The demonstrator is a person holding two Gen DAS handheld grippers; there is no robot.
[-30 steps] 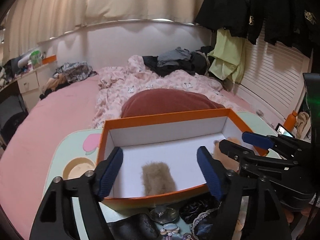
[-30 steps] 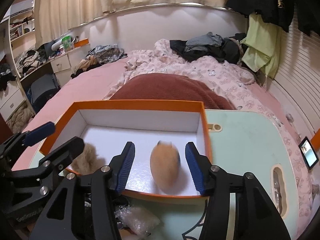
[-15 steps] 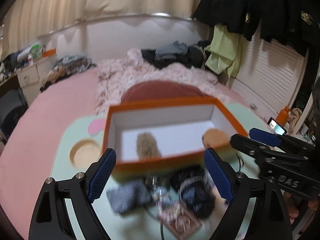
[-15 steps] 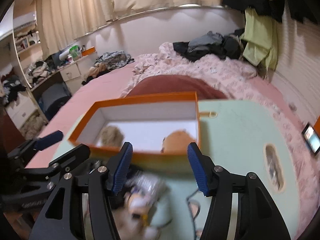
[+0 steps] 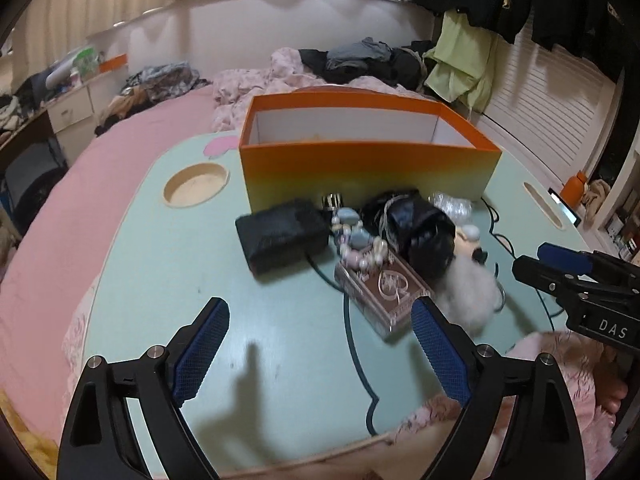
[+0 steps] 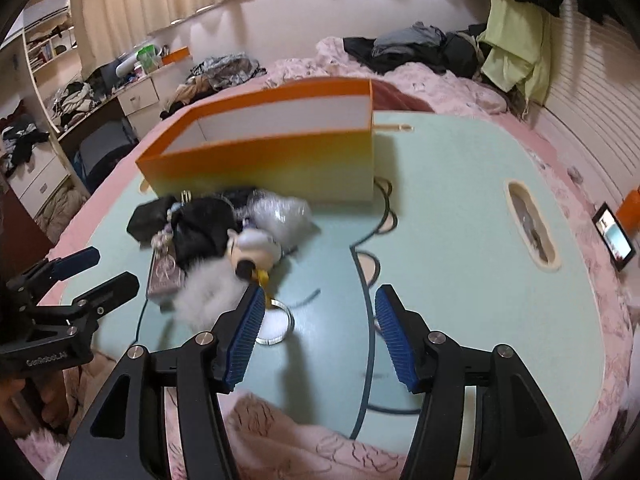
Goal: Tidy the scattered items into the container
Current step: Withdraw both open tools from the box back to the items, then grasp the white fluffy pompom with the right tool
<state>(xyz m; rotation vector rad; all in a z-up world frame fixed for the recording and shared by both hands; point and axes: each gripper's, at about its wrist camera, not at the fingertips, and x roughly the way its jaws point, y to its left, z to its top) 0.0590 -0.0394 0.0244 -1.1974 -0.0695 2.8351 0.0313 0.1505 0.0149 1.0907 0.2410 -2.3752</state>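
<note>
The orange box stands at the back of the mint-green table; its inside is hidden from this low angle. In front of it lies a heap: a black pouch, a bead bracelet, a clear pink case, a black fabric bundle, a white fluffy pompom, a small plush toy and a crumpled plastic wrap. My left gripper hovers before the case, jaws opening, nothing between them. My right gripper is open and empty, just right of the pompom and a clear ring.
The table has a round cup recess at left and a long slot at right. A dark cable runs across it. A phone leans on the bed at far right. Pink bedding surrounds the table.
Both grippers have drawn back from over the box to the table's near side. The furry items inside the box are out of sight, the heap is in view, and the left jaws stand wider.
</note>
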